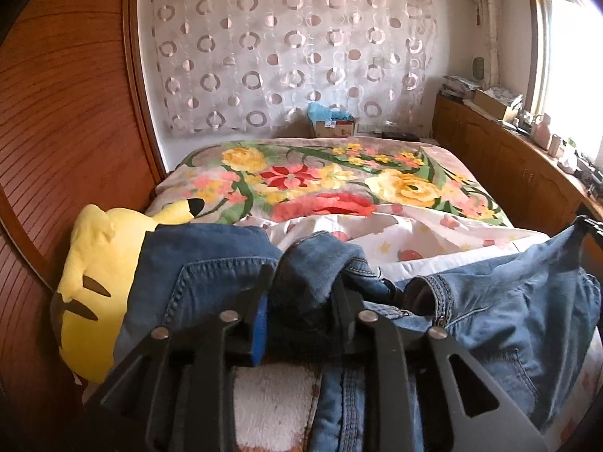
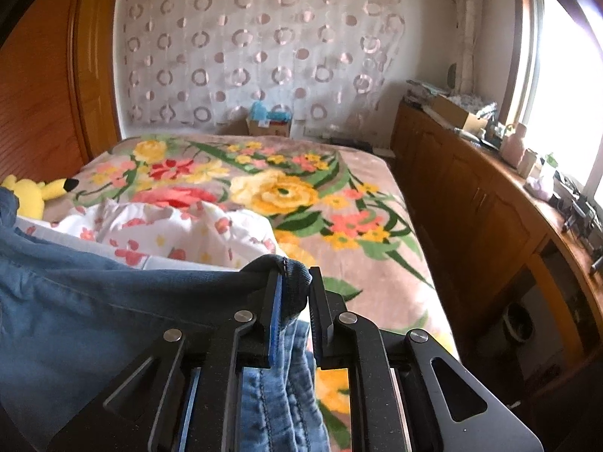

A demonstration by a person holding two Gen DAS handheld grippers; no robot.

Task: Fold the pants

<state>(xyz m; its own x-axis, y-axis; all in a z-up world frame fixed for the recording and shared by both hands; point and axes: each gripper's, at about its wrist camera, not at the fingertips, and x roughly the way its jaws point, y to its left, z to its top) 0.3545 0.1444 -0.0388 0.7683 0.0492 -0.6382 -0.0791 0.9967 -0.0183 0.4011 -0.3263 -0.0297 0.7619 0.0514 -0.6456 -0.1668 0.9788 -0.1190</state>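
Left tool (image 1: 301,301): partly open, loose around bunched pants (image 1: 508,301). Right tool (image 2: 294,301): narrow, pinching a hem; denim spans left-right between both, bed (image 2: 377,196) beyond.

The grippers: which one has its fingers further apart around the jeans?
The left gripper. Its fingers stand wide around a thick bunch of the jeans. The right gripper has its fingers close together, with just a thin fold of denim between them.
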